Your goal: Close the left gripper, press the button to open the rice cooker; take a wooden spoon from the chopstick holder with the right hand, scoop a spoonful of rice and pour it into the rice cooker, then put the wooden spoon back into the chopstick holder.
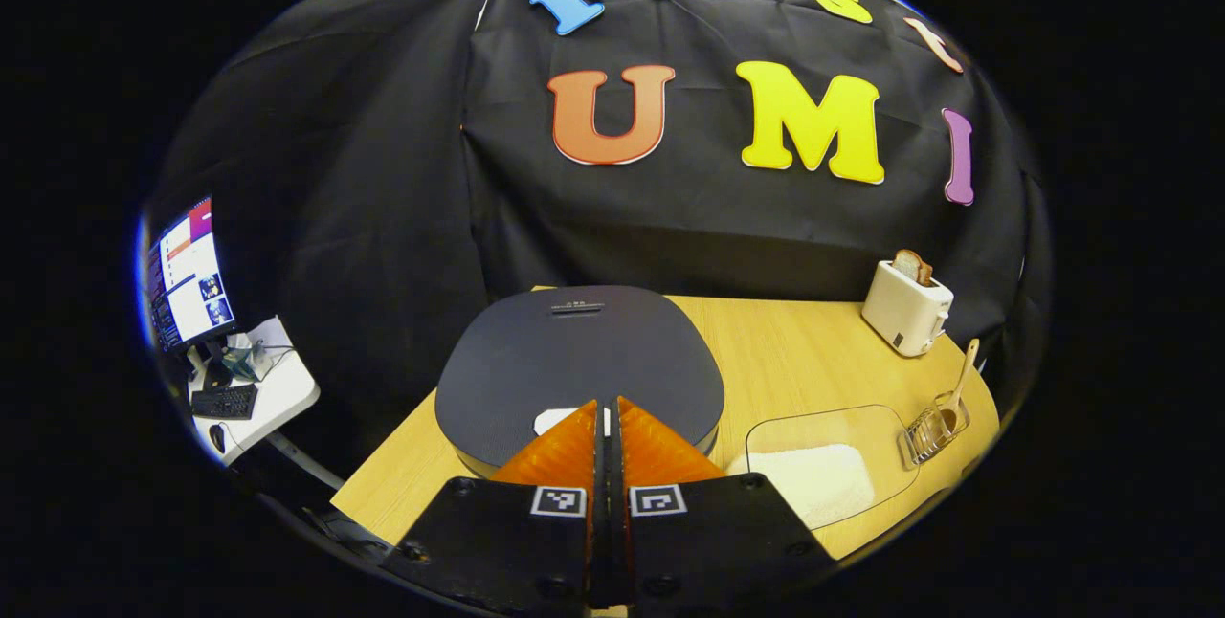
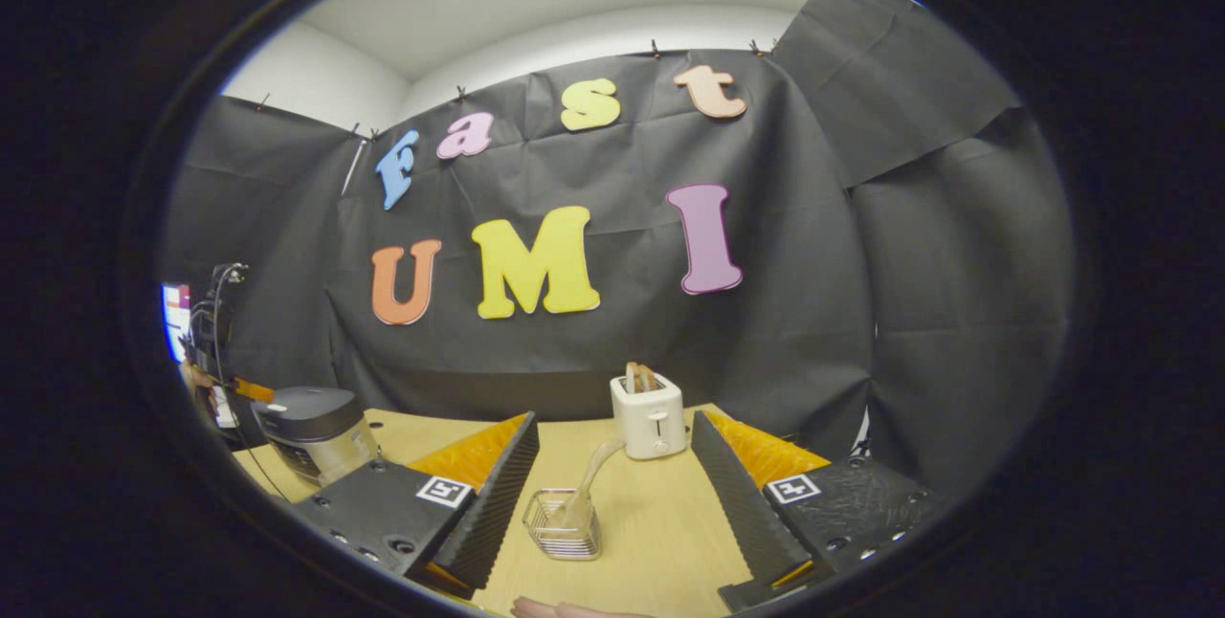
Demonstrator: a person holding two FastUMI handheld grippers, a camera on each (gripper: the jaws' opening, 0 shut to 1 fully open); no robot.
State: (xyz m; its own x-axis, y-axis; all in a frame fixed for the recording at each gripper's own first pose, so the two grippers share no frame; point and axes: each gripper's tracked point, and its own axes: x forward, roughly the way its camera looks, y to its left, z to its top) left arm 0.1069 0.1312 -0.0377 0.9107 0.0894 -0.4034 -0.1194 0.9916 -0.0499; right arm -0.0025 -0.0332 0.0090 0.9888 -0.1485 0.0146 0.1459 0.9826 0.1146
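Left tongs (image 1: 607,408) closed above rice cooker (image 1: 574,360)

The left tongs (image 1: 607,412) have two wedge-shaped fingers (image 1: 560,455) with ribbed faces, mounted on black angular blocks. Each block carries a small square black-and-white marker (image 1: 559,500) and dark round screws near its edges. The right tongs (image 2: 612,484) are of the same build: ridged fingers (image 2: 502,489), black blocks with screws, one square marker (image 2: 447,491) on each.
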